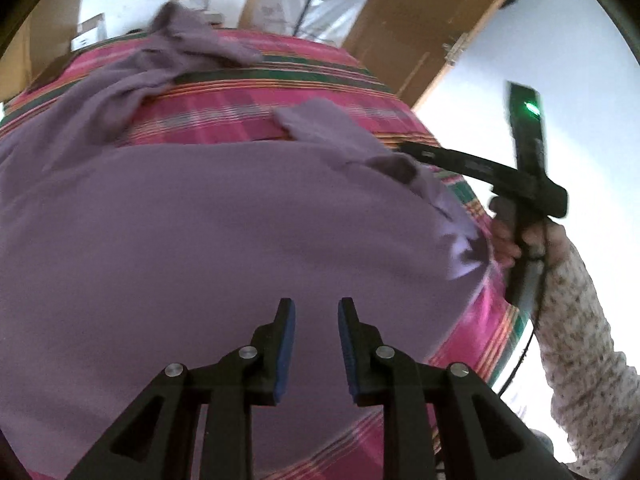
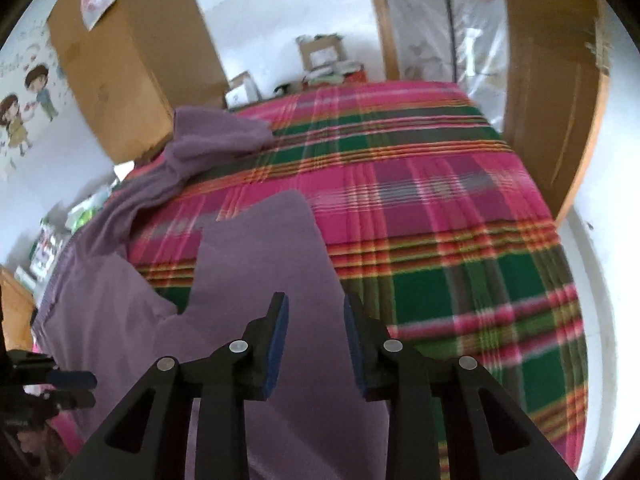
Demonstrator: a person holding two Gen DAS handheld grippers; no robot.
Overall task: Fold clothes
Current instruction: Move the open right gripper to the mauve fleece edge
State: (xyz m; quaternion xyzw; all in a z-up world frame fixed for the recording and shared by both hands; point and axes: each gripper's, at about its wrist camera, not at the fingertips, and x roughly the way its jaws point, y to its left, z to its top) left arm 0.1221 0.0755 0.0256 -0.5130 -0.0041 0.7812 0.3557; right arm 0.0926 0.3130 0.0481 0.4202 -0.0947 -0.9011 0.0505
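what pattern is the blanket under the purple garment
Pink, green and orange plaid blanket, clearest in the right wrist view.

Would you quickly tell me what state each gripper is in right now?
Left gripper: open, nothing between the pads, above the purple garment.
Right gripper: open, holding nothing, above a purple sleeve.

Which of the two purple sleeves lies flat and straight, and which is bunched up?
The sleeve right ahead of the right gripper lies flat and straight on the plaid blanket. The far sleeve, near the cardboard box, is crumpled.
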